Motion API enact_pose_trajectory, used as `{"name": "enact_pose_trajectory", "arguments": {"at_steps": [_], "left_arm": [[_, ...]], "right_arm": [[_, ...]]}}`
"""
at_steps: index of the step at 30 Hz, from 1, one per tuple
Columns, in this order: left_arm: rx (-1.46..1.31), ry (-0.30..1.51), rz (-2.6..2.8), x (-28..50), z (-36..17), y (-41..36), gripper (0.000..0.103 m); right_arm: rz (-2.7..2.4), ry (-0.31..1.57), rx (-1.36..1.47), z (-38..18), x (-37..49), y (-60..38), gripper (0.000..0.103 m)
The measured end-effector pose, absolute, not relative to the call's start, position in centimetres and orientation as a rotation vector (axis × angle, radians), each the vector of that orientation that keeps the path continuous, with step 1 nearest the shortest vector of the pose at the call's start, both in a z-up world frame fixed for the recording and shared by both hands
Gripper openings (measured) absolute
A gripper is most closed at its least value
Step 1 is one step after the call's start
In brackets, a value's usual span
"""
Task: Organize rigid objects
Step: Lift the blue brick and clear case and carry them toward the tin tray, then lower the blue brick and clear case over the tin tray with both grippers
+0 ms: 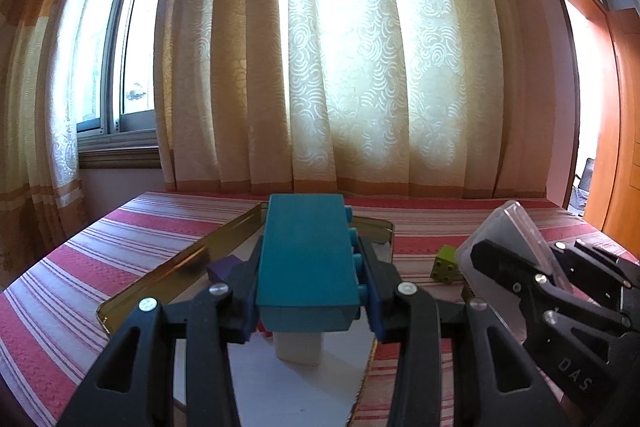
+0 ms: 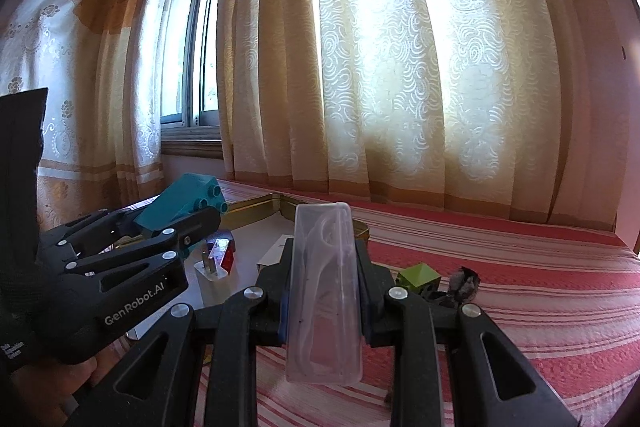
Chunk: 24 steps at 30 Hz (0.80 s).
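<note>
Nearby: green cube (image 2: 419, 277) (beside tray (image 1: 224, 233)); left gripper (image 1: 308, 291) clamps teal block (image 1: 306, 259), right gripper (image 2: 324, 291) clear case (image 2: 324, 291).

Sunlit patterned curtains (image 1: 360, 67) hang behind a red-striped bed (image 2: 520, 287).

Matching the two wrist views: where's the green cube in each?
Left wrist: green cube right of centre, on the striped cloth, between the tray and the clear case.
Right wrist: green cube right of centre, on the cloth just beside the right gripper.
Shared landmark: the gold tray, which lies left of the cube in both.
</note>
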<state>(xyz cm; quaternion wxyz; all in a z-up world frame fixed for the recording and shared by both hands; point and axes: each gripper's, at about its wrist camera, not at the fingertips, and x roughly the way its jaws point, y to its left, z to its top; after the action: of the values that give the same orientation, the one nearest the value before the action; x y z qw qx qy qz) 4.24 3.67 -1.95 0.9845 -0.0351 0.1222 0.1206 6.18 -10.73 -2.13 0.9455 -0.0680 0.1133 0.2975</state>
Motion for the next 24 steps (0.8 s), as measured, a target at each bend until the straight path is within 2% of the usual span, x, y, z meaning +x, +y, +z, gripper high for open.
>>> {"name": "enact_pose_trajectory", "arguments": {"at_steps": [24], "left_arm": [[-0.124,0.241,0.292,3.4,-2.2,7.0,0.041]], "right_arm": [[0.642,0.235,-0.167,-2.4,6.2,-8.0,0.028]]}}
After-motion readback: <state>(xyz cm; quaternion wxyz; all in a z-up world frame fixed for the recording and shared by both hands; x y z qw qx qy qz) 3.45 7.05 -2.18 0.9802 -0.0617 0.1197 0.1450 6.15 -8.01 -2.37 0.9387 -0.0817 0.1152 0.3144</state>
